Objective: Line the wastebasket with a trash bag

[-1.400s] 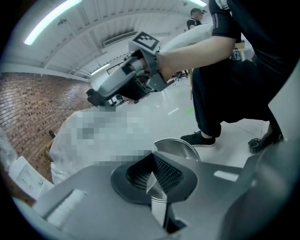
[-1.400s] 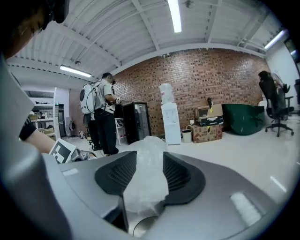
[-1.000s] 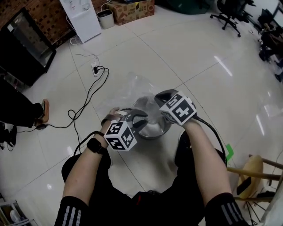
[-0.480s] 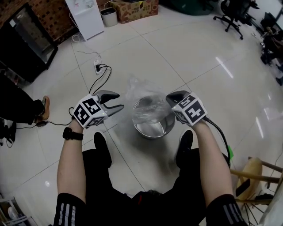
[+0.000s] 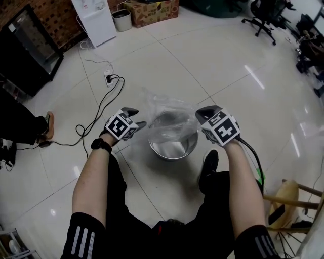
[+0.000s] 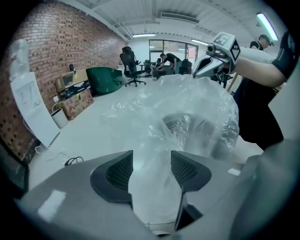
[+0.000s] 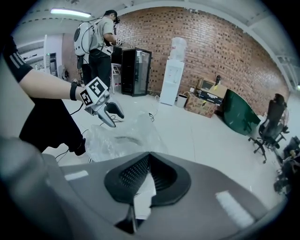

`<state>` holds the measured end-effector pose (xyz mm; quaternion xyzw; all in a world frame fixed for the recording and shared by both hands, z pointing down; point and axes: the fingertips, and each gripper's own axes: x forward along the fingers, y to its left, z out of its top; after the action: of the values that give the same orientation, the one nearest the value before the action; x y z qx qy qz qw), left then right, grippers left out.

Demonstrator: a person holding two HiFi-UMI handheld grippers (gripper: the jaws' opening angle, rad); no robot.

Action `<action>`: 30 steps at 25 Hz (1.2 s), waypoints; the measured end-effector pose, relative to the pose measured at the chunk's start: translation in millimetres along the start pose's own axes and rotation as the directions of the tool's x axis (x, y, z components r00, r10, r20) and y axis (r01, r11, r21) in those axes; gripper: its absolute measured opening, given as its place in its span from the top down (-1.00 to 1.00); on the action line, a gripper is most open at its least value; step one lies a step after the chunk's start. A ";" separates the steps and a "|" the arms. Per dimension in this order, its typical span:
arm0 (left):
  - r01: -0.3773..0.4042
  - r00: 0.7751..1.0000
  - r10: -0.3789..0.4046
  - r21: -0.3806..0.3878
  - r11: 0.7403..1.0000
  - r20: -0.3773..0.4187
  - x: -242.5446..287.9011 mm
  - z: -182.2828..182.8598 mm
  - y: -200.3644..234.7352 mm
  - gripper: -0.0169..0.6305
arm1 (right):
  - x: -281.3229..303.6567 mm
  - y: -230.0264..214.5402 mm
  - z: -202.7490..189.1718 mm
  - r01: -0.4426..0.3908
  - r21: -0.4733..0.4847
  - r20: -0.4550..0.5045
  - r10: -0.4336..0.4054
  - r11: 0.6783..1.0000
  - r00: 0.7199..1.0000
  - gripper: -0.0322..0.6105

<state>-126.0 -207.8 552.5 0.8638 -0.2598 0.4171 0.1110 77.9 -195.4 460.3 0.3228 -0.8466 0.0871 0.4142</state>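
Note:
A round metal wastebasket (image 5: 174, 145) stands on the tiled floor between my feet. A clear trash bag (image 5: 169, 114) is puffed up over its mouth. At the bag's left edge my left gripper (image 5: 137, 118) has just been opening. In the left gripper view its jaws (image 6: 150, 171) stand wide apart, with the bag (image 6: 187, 112) bulging up between them, loose of the pads. My right gripper (image 5: 205, 113) is shut on the bag's right edge. In the right gripper view a strip of film shows pinched under the closed pads (image 7: 164, 176).
A power strip (image 5: 108, 78) and black cables (image 5: 96, 119) lie on the floor to the left. Another person's foot (image 5: 49, 126) is at far left. A water dispenser (image 5: 93, 20), a cardboard box (image 5: 152, 11) and a black cabinet (image 5: 28, 53) stand behind. A wooden chair (image 5: 291, 197) is at lower right.
My left gripper left the basket's near rim, swung out to the left, then came back to the bag's left side with its jaws spread. The right gripper drifted slightly and stayed shut.

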 end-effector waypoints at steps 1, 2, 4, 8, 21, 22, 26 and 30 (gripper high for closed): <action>0.029 1.000 -0.028 0.014 0.999 -0.013 8.3 0.4 -6.0 0.17 | 1.6 -1.1 -4.5 -0.002 0.006 -0.005 0.002 1.000 1.000 0.88; 0.053 0.998 -0.052 0.033 0.998 -0.031 16.8 -0.1 -12.2 0.17 | 4.2 -1.5 -8.9 -0.006 0.009 -0.011 0.007 1.000 1.000 0.88; 0.069 0.995 -0.064 0.069 0.995 -0.070 31.5 -1.8 -20.2 0.15 | 10.1 0.2 -17.4 -0.022 0.004 -0.028 0.022 1.000 0.999 0.88; 0.020 0.995 -0.010 0.107 0.994 -0.096 35.9 0.7 -16.2 0.92 | 21.9 14.2 -29.4 -0.068 -0.014 -0.063 0.067 0.998 0.996 0.88; -0.001 0.996 -0.026 0.284 0.959 0.091 -41.5 97.9 -43.3 0.94 | 94.4 105.6 -91.8 -0.297 -0.155 -0.253 0.253 0.942 0.934 0.88; 0.010 0.995 -0.039 0.304 0.953 0.093 -43.8 102.2 -50.2 0.94 | 100.3 112.0 -97.9 -0.315 -0.165 -0.273 0.264 0.935 0.925 0.88; 0.068 0.993 -0.099 0.364 0.929 0.066 -40.7 104.4 -76.3 0.94 | 118.6 123.0 -119.5 -0.354 -0.155 -0.339 0.287 0.922 0.896 0.85; 0.114 0.990 -0.137 0.391 0.913 0.030 -29.4 96.4 -89.7 0.94 | 115.9 122.7 -122.2 -0.365 -0.097 -0.358 0.310 0.926 0.881 0.54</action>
<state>-28.7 -161.3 471.4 0.8950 -0.1191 0.4278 -0.0431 28.9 -104.4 641.3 0.1156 -0.8108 0.1432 0.5556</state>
